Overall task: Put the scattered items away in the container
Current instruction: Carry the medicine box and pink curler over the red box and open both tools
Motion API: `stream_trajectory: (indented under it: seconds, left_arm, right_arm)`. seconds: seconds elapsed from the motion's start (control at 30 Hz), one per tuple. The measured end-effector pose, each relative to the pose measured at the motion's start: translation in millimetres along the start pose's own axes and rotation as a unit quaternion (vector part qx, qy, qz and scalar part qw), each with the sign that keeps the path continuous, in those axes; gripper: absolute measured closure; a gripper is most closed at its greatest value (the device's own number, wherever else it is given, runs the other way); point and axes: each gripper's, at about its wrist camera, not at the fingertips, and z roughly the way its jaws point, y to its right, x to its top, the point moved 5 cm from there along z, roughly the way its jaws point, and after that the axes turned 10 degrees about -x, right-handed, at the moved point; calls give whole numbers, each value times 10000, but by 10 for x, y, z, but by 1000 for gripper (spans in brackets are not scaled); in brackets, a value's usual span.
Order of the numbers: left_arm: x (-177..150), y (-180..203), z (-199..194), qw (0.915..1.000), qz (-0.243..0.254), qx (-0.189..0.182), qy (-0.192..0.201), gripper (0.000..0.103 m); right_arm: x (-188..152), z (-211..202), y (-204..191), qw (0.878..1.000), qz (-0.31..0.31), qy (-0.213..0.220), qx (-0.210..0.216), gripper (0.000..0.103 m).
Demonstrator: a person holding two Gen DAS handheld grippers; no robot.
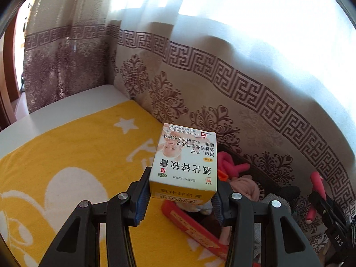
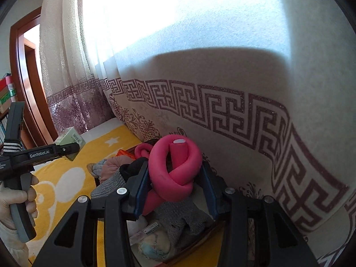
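My left gripper [image 1: 181, 192] is shut on a white and yellow medicine box [image 1: 184, 162] with printed text, held in the air over the yellow cloth beside the container. My right gripper [image 2: 175, 191] is shut on a pink foam tube tied in a knot [image 2: 175, 169], held above the dark container [image 1: 260, 169] against the curtain. The container holds a second pink foam knot [image 1: 231, 166], pink cloth [image 1: 244, 187], grey knitwear [image 2: 178, 218] and a black item [image 2: 133, 166]. The right wrist view shows the left gripper [image 2: 71, 149] with the box [image 2: 72, 136] at the left.
A yellow cloth with white stars [image 1: 66, 155] covers the white table [image 1: 66, 104]. A patterned curtain [image 1: 244, 102] hangs close behind the container. A red flat box [image 1: 191, 227] lies under the left gripper. A hand [image 2: 15, 198] grips the left handle. A wooden door frame [image 2: 24, 89] stands at far left.
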Motion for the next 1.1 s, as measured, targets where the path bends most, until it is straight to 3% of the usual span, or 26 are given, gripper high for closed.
stream_trajectory:
  seconds: [0.3,0.53,0.87,0.97,1.1]
  left_arm:
    - [64,588,585,9973,436,-354,-478,54]
    - [-20,655,954,9938,392,-403,-958,47]
    - [22,569,732,9965,259,-394,-686,47]
    - [28,548,540,9977,271,-419,-449,34]
    - [4,523,296,9987,352,-323,-173,34]
  right_arm:
    - [-19,-27,44,9995,-43,167,254,55]
    - [-49,-39,51,9985,-47,226,494,55]
    - [-125,-116,-39,9959,-153,221,863,55]
    - [-164,-151,-132,9949,-285,200,944,55]
    - [-295,-165,-299,9929,-580,90,1030,55]
